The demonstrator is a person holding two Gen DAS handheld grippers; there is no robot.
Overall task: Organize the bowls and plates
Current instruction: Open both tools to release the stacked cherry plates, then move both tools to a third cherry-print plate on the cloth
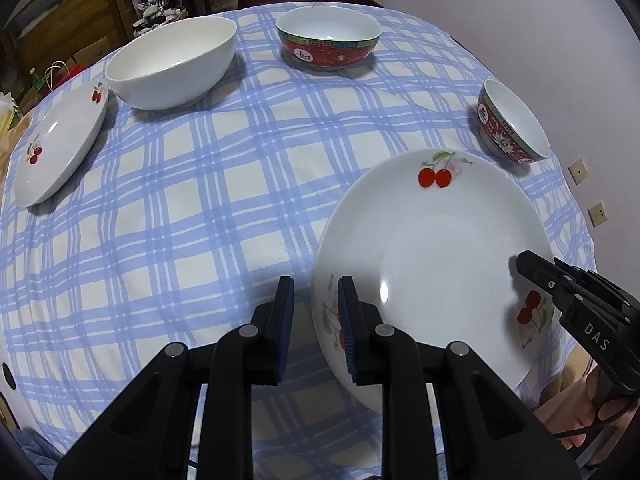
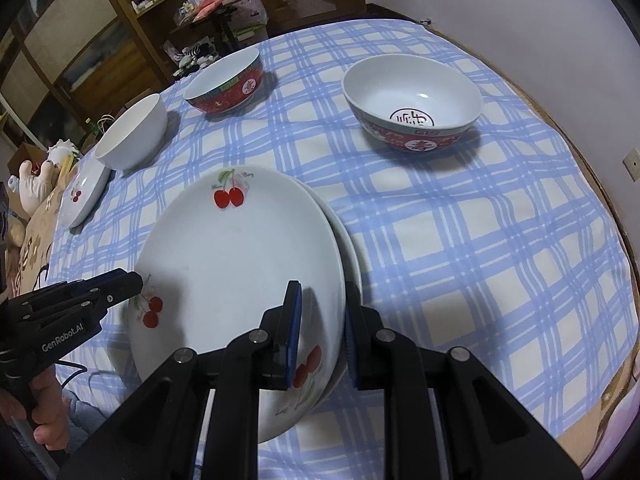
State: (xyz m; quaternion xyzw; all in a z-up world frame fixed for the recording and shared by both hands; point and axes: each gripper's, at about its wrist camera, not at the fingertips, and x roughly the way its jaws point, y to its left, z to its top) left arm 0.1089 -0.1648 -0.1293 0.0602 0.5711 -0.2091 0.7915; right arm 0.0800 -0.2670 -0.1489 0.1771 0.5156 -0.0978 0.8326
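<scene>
Nearest, the left gripper [image 1: 316, 308] and right gripper [image 2: 322, 316] straddle opposite rims of the top cherry plate [image 2: 240, 264], jaws part open and seemingly not clamped. It sits skewed on a second plate [image 2: 352, 248], probably for squaring the stack. Beyond stand a lone cherry plate [image 1: 60, 144], a white bowl [image 1: 172, 64] and two red-patterned bowls [image 2: 412, 108] [image 2: 226, 84].

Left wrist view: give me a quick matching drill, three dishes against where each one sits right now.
Things:
1. white bowl
2. lone cherry plate
3. top stacked plate

Places:
A. rim between the open fingers of the left gripper
B. at the left edge of the table
C. just behind the lone cherry plate

Pairs: 1-C, 2-B, 3-A
</scene>
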